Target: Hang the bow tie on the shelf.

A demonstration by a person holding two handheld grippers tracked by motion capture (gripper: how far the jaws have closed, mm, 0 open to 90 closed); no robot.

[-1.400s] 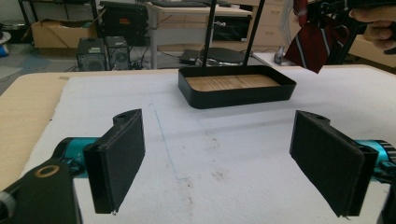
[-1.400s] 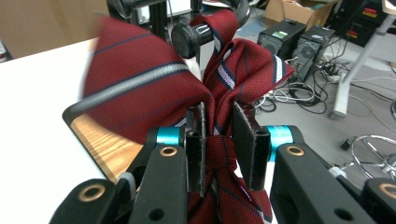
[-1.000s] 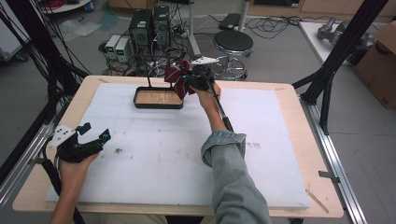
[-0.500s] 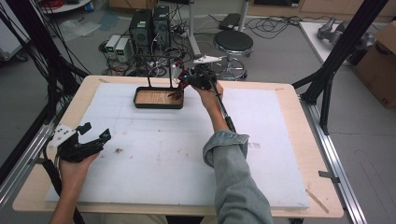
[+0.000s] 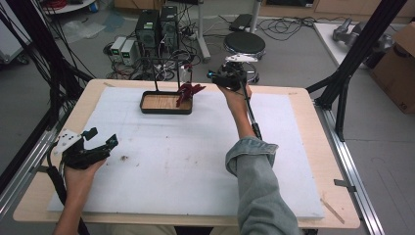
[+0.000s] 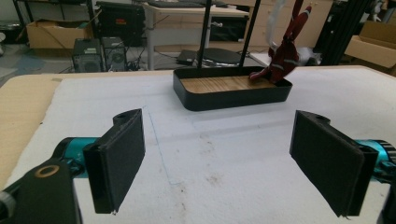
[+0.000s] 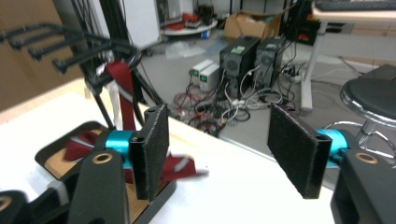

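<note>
Right gripper (image 5: 211,74) gapes beside rack (image 5: 166,73), perhaps clear of tie (image 5: 188,91).

Red cloth (image 5: 189,92) draped over the black tray's (image 5: 165,109) right end, right tool (image 5: 221,76) just beyond, left tool (image 5: 100,138) well apart near the bench's (image 5: 313,147) edge.

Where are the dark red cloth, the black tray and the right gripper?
dark red cloth (image 5: 188,91), high view, the bunched part above the tray's right end.
black tray (image 6: 219,100), left gripper view, its near wall.
right gripper (image 7: 217,142), right gripper view, the gap between its open jaws.
</note>
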